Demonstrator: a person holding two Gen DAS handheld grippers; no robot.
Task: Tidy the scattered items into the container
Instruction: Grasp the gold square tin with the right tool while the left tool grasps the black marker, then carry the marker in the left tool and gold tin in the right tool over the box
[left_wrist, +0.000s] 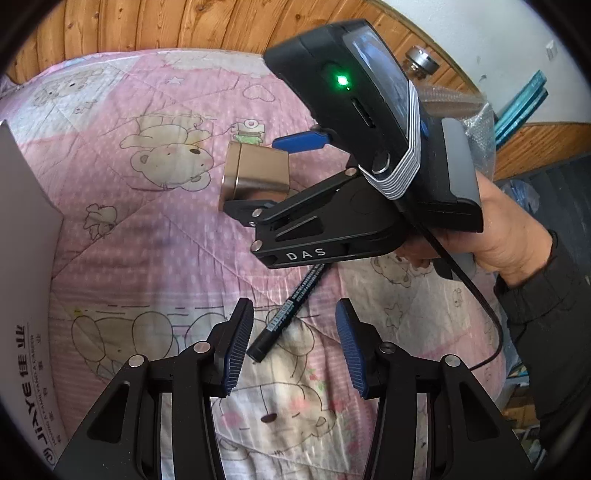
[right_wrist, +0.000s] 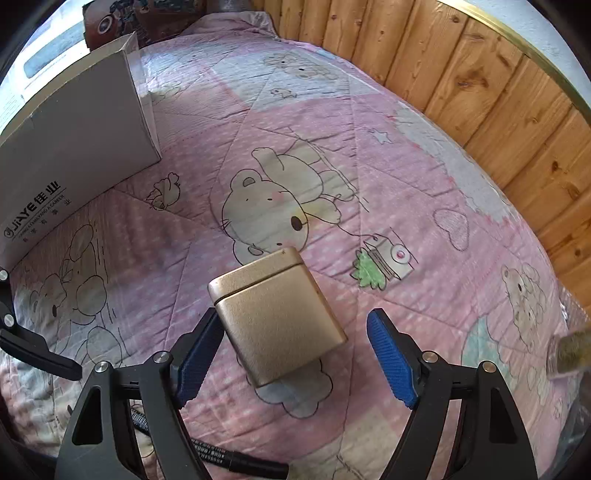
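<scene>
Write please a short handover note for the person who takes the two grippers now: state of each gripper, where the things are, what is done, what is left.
Left gripper: open, holds nothing, the black pen lies on the quilt between its fingers.
Right gripper: open, holds nothing, the gold tin lies between its fingers; the left pad looks close to the tin.
Cardboard box: stands on the pink quilt, on the left side in both views. Its inside is not visible.
Done: cannot tell.
Left: grasp tin and pen, carry them into the box.
</scene>
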